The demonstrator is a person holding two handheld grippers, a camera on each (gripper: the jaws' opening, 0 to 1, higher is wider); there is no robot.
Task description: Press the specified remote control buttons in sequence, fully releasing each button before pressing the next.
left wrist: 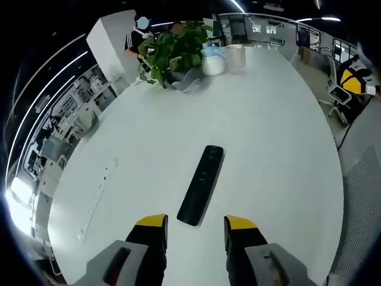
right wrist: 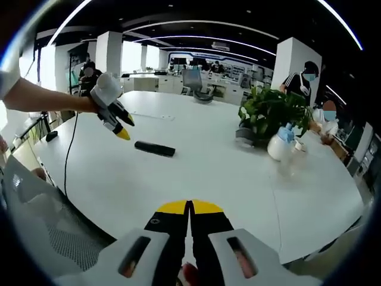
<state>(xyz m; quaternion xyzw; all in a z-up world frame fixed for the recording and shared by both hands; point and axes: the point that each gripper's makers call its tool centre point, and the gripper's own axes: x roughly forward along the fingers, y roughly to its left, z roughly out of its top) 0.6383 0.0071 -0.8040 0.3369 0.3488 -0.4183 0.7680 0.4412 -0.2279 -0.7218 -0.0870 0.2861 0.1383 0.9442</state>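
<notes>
A long black remote control lies flat on the white table, its near end just ahead of my left gripper. That gripper's yellow-tipped jaws stand open above the table, nothing between them. In the right gripper view the same remote lies far off on the table, and the left gripper hangs above its left end, held by a person's arm. My right gripper is shut, jaws pressed together, empty, hovering over the near table edge.
A potted green plant stands at the table's far end, beside a white spray bottle and a pale cup. A flat white panel is set in the table left of the remote. People stand behind the plant. Office chairs ring the table.
</notes>
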